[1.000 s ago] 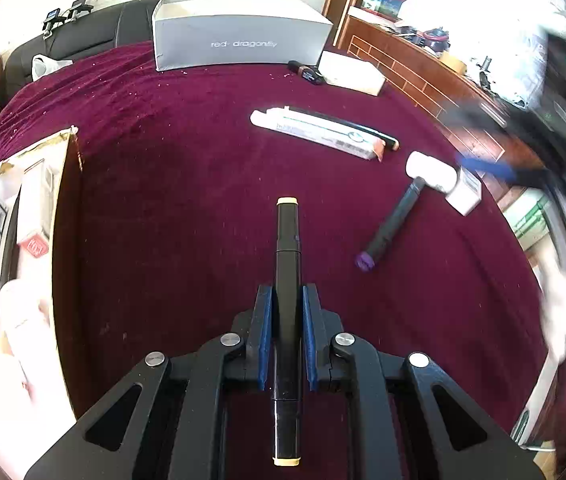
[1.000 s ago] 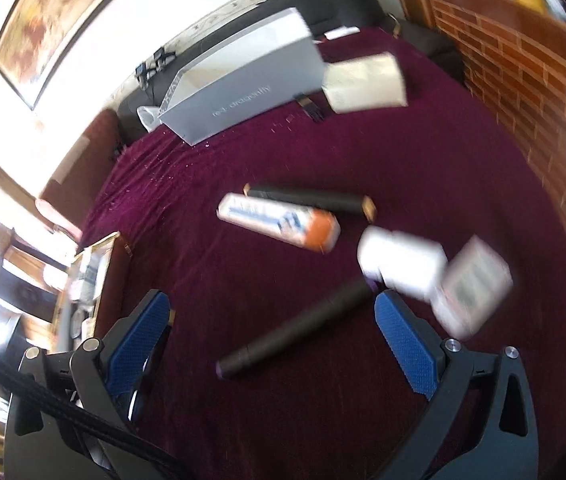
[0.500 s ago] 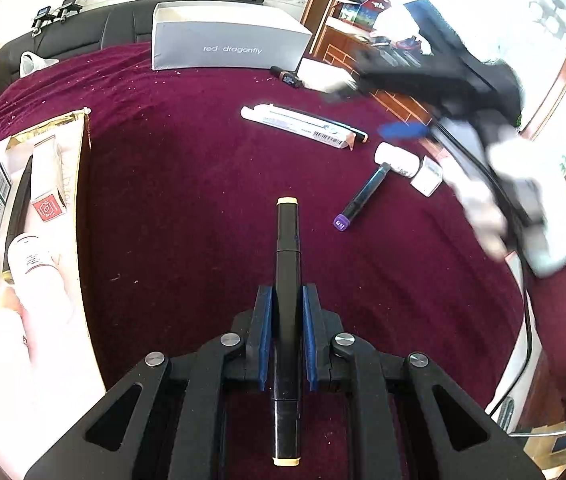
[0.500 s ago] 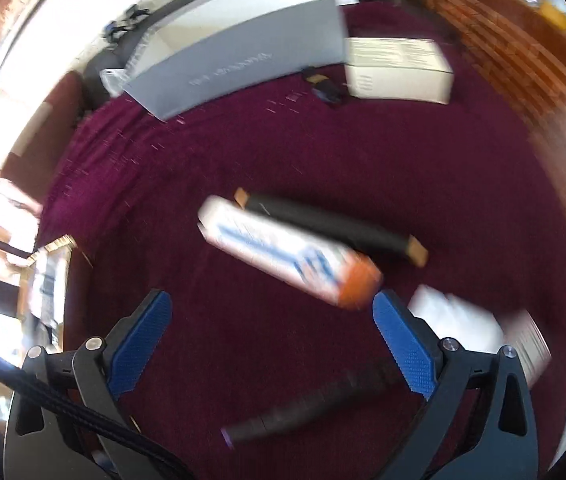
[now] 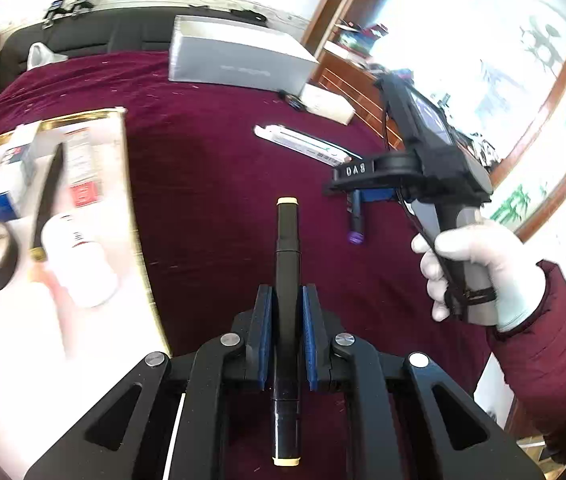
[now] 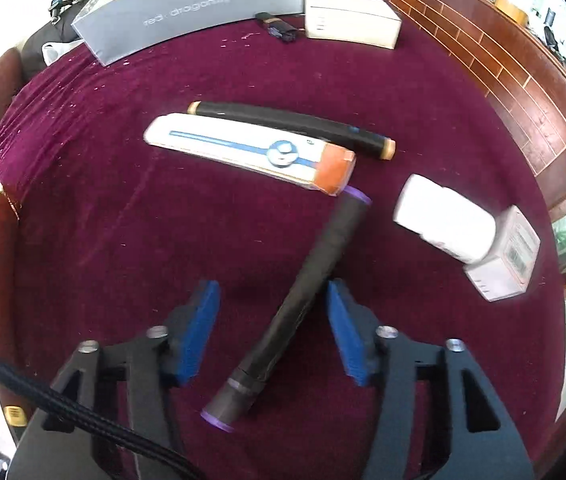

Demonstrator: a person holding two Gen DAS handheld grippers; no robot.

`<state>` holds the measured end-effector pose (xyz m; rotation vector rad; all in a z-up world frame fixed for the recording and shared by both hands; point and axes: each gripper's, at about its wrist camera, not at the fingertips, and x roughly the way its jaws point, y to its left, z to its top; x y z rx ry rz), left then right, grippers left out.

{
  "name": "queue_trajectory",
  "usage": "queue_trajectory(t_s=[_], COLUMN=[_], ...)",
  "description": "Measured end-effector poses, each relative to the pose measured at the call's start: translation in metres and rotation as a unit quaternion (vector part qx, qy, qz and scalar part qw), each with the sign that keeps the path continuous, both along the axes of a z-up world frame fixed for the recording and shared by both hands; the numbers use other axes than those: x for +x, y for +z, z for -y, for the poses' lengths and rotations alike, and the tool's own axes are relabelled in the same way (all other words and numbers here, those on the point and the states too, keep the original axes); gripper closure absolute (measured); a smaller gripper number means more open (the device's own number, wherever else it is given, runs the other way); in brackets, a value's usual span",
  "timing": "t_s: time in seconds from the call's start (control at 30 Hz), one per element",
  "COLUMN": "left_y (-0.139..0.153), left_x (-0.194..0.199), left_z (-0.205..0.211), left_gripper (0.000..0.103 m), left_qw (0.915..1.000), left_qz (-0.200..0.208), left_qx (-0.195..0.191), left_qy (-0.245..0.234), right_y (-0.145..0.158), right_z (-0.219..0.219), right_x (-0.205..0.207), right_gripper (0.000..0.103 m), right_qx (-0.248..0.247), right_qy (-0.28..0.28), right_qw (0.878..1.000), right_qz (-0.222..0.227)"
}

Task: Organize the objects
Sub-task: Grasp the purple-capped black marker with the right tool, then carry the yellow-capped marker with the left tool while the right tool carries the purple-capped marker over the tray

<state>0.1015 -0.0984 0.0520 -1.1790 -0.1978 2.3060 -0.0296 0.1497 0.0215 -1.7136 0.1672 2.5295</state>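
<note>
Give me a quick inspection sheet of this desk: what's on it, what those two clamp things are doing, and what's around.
Surface: maroon cloth, speckled with pale flecks.
Job's things: tan-capped marker; purple-capped marker; another tan-capped marker beside a long white and orange box; white bottle against a small carton; tray with boxes, tape roll and a bottle.
Clutter: grey box, cream box.
Grippers: left gripper shut on the tan-capped marker; right gripper closing, pads not yet touching the purple-capped marker between them.
Cables: black braided cable.
Surroundings: wooden panelling, windows.
</note>
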Motion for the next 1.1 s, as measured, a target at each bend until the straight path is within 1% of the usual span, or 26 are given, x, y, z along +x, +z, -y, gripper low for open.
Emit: queue_trajectory(t_s=[0.03, 0.1, 0.13, 0.17, 0.27, 0.3, 0.33, 0.57, 0.67, 0.77, 0.87, 0.97, 1.1], left_y=[0.000, 0.000, 0.000, 0.000, 0.001, 0.002, 0.002, 0.003, 0.005, 0.009, 0.013, 0.017, 0.018], left_x=[0.001, 0.003, 0.004, 0.006, 0.010, 0.012, 0.014, 0.022, 0.027, 0.033, 0.037, 0.038, 0.039], left_z=[0.005, 0.012, 0.015, 0.017, 0.020, 0.021, 0.021, 0.029, 0.032, 0.040, 0.055, 0.078, 0.116], left_gripper=[0.092, 0.092, 0.092, 0.092, 0.092, 0.091, 0.091, 0.091, 0.091, 0.091, 0.091, 0.091, 0.091], left_qw=[1.0000, 0.9999, 0.9998, 0.9998, 0.9996, 0.9995, 0.9995, 0.9987, 0.9982, 0.9974, 0.9957, 0.9925, 0.9850], left_qz=[0.000, 0.000, -0.001, -0.001, -0.004, -0.005, -0.007, -0.011, -0.016, -0.023, -0.030, -0.035, -0.036], left_qx=[0.002, 0.006, 0.008, 0.010, 0.014, 0.015, 0.015, 0.009, 0.006, 0.004, 0.001, -0.001, -0.007], left_qy=[0.006, 0.014, 0.017, 0.019, 0.025, 0.027, 0.029, 0.049, 0.058, 0.068, 0.088, 0.117, 0.169], right_y=[0.000, 0.000, 0.001, 0.001, 0.002, 0.003, 0.002, 0.004, 0.008, 0.020, 0.033, 0.044, 0.051], right_z=[0.004, 0.010, 0.011, 0.012, 0.008, 0.004, 0.006, 0.004, 0.006, 0.013, 0.024, 0.041, 0.072], right_x=[0.000, 0.002, 0.004, 0.006, 0.017, 0.021, 0.024, 0.050, 0.061, 0.075, 0.086, 0.092, 0.096], right_gripper=[0.059, 0.068, 0.073, 0.075, 0.084, 0.089, 0.091, 0.091, 0.091, 0.091, 0.091, 0.091, 0.090], right_qx=[0.009, 0.031, 0.033, 0.034, 0.024, 0.015, 0.006, -0.058, -0.097, -0.133, -0.157, -0.181, -0.205], right_qy=[0.003, 0.008, 0.011, 0.012, 0.010, 0.008, 0.007, 0.012, 0.021, 0.038, 0.055, 0.080, 0.117], right_qw=[1.000, 0.999, 0.999, 0.999, 0.999, 0.999, 0.999, 0.996, 0.993, 0.987, 0.981, 0.975, 0.966], right_qz=[-0.005, -0.017, -0.022, -0.025, -0.030, -0.034, -0.037, -0.062, -0.070, -0.085, -0.097, -0.105, -0.107])
